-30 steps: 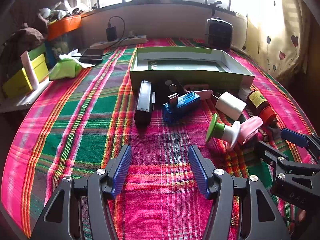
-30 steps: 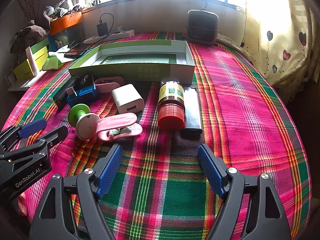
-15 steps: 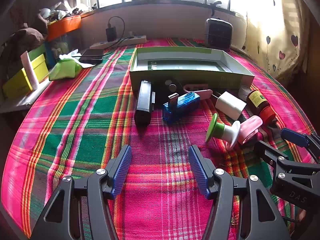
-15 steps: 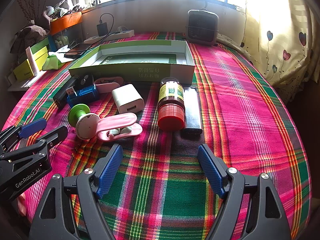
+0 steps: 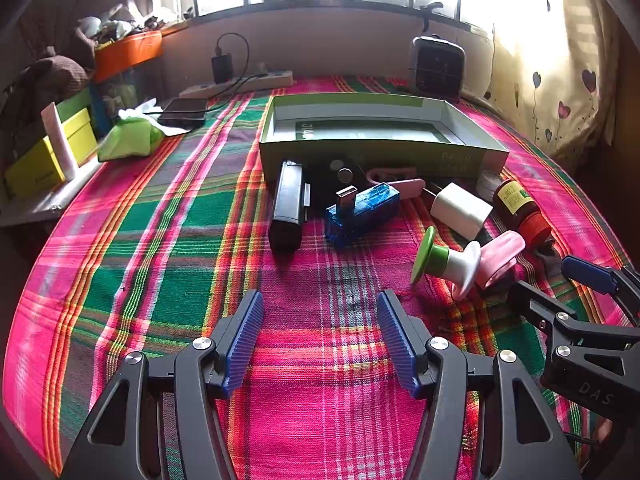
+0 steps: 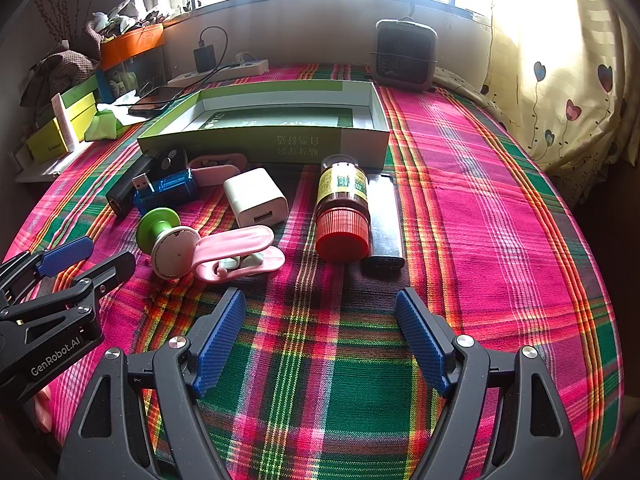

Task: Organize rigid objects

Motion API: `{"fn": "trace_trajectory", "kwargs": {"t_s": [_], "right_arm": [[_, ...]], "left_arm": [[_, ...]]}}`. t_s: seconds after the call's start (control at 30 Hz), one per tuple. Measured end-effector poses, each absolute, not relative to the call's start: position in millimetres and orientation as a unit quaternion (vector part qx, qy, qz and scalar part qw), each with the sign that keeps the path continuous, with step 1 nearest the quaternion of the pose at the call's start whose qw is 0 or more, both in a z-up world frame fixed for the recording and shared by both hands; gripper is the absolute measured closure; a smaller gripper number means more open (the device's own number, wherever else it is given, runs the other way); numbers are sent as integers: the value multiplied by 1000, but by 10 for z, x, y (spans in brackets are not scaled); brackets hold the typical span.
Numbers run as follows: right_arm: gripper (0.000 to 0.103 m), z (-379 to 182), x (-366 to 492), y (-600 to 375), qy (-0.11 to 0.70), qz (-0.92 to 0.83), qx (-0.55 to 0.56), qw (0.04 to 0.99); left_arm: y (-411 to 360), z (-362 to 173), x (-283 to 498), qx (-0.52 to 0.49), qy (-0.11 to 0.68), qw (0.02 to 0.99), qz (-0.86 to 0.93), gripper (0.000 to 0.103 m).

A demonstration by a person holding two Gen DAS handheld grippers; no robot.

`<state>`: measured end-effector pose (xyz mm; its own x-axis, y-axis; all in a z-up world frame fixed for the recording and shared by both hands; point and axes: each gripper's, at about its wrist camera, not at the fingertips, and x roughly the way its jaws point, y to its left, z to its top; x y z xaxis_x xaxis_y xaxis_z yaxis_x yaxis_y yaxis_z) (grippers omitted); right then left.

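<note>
An open green box (image 6: pixel 264 136) (image 5: pixel 376 152) lies on the plaid cloth. In front of it lie a black stick (image 5: pixel 286 204), a blue USB device (image 5: pixel 360 210) (image 6: pixel 166 194), a white charger (image 6: pixel 256 202) (image 5: pixel 460 210), a green-and-white stamp (image 6: pixel 166 238) (image 5: pixel 444 262), a pink clip (image 6: pixel 236 252), a red-capped bottle (image 6: pixel 342 208) and a silver lighter (image 6: pixel 384 220). My left gripper (image 5: pixel 320 340) is open and empty, near the black stick. My right gripper (image 6: pixel 320 336) is open and empty, just short of the bottle.
A small grey heater (image 6: pixel 404 56) stands behind the box. A power strip (image 6: pixel 220 74), a phone (image 6: pixel 156 100) and a green pouch (image 5: pixel 128 138) lie at the back left. Yellow boxes (image 5: pixel 48 156) sit left. The cloth (image 6: pixel 480 200) spreads to the right.
</note>
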<state>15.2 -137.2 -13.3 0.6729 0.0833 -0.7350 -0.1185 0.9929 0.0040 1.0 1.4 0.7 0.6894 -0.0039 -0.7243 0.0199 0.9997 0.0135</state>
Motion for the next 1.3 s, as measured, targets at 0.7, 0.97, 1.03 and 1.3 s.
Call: {"fn": "trace_trajectory", "kwargs": {"t_s": [0.7,0.97,1.03,1.3], "right_arm": [[25,-136,147,-1379,401,58,-23,914],[25,-105,162,-1504,398,77,-6,914],[25,-84,164,-1555,394,74,-2,916],[25,36,210,-1700,379,67,8,923]], "left_arm": [[6,5,5,11,399,917,-11,45],[13,23,32,16,410,911,-28,45],[18,30,26,14,411,911,-37,45],[-22,153,-26,-4,403,910,-98,45]]}}
